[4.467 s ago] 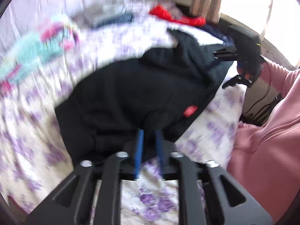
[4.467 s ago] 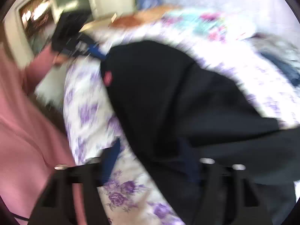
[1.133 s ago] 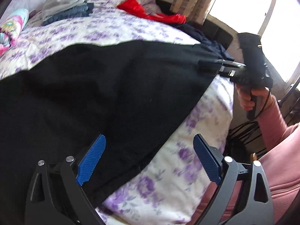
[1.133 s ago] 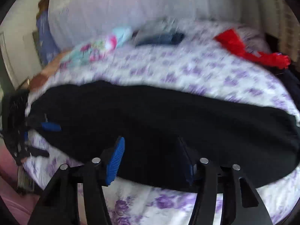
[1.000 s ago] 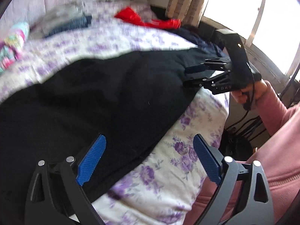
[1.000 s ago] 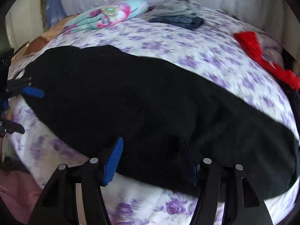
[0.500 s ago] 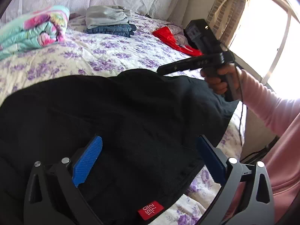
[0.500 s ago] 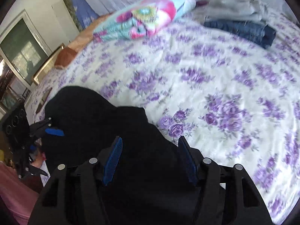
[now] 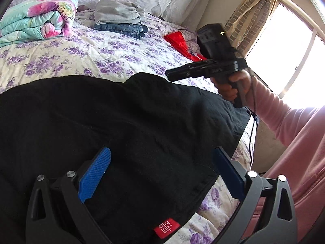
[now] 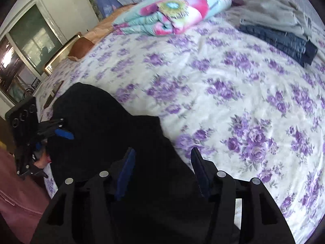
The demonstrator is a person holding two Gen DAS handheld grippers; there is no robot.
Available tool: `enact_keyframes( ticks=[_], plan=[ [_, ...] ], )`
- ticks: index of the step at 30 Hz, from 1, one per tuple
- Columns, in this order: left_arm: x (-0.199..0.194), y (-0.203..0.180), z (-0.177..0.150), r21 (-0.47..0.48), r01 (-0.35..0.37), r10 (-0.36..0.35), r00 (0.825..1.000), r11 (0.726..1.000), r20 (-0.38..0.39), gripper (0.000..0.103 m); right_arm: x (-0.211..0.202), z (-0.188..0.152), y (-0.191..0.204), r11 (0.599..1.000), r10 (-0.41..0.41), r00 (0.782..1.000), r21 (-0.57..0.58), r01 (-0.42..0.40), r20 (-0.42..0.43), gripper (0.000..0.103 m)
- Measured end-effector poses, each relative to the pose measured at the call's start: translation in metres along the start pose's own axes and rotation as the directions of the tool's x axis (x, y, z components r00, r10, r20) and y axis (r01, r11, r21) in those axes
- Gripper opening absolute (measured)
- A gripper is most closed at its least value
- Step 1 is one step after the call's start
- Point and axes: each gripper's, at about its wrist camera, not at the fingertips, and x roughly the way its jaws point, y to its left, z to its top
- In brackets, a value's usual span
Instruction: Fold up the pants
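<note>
The black pants (image 9: 126, 122) lie spread on the floral bedspread, with a red size tag (image 9: 166, 227) at the near hem. My left gripper (image 9: 160, 174) is open just above the cloth, holding nothing. My right gripper (image 10: 162, 172) is open over the other end of the pants (image 10: 105, 126), empty; it also shows from the side in the left wrist view (image 9: 182, 73), raised above the far edge of the pants. The left gripper also shows in the right wrist view (image 10: 61, 134) at the far left end.
A rolled floral quilt (image 9: 38, 18) and a stack of folded grey and denim clothes (image 9: 119, 20) lie at the head of the bed. A red garment (image 9: 180, 42) lies near the curtain. The bed's edge (image 9: 229, 195) runs at the right, by the person in pink.
Both grippers have let go of the pants and stand open. The pants went from bunched and lifted to lying flat. The right gripper has lifted and swung toward the far edge.
</note>
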Motion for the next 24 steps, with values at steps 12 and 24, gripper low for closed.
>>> enact_keyframes(
  ticks=[12, 24],
  plan=[
    [0.001, -0.001, 0.001, -0.003, 0.003, -0.003, 1.0, 1.0, -0.005, 0.098, 0.024, 0.012, 0.025, 0.982, 0.139, 0.987, -0.116, -0.147, -0.079, 0.061],
    [0.004, -0.003, 0.0, 0.006, -0.017, 0.017, 1.0, 1.0, -0.012, 0.098, 0.037, 0.031, -0.018, 0.996, -0.024, 0.999, 0.084, 0.022, 0.033, 0.015]
  ],
)
